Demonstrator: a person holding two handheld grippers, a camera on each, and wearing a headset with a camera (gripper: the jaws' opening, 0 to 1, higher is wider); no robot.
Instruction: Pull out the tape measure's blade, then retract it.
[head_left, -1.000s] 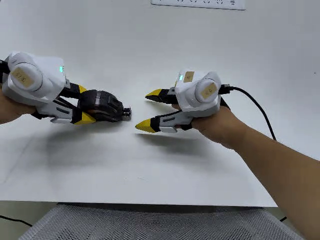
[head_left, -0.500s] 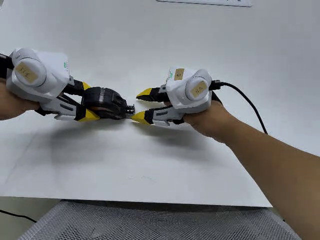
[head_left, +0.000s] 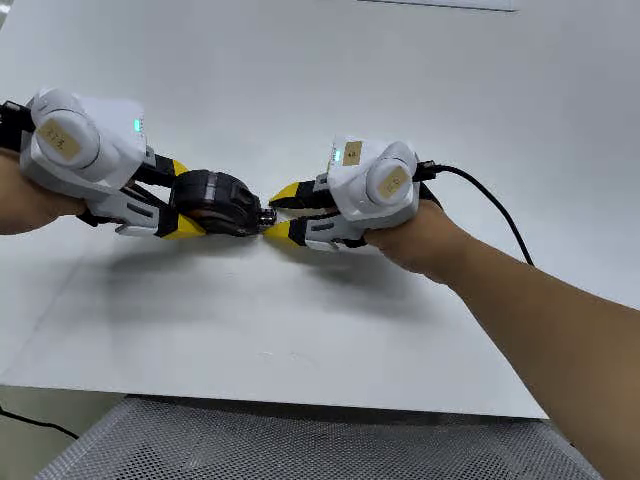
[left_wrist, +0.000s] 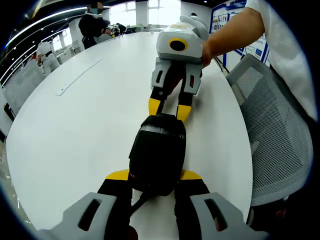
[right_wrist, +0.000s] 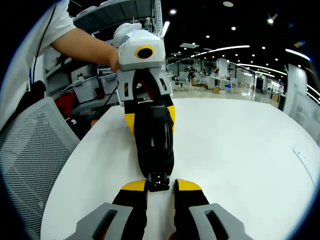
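Note:
A black tape measure (head_left: 215, 202) is held just above the white table (head_left: 330, 320), with my left gripper (head_left: 180, 198) shut on its body. In the left gripper view the case (left_wrist: 157, 152) sits between the yellow-tipped jaws of my left gripper (left_wrist: 155, 175). The small metal blade hook (right_wrist: 159, 182) pokes from the case's (right_wrist: 155, 135) near end. My right gripper (right_wrist: 160, 186) has its yellow tips pressed on both sides of that hook. In the head view my right gripper (head_left: 280, 212) meets the tape measure's nose. No blade length shows outside the case.
A black cable (head_left: 500, 215) trails from the right gripper across the table to the right. The table's front edge (head_left: 300, 395) runs close below the hands, with a grey mesh chair (head_left: 300, 440) under it. A white strip (left_wrist: 80, 75) lies far off on the table.
My right gripper has moved left up to the tape measure's nose, and its jaws have narrowed around the hook. The left gripper has kept its hold and has shifted slightly right.

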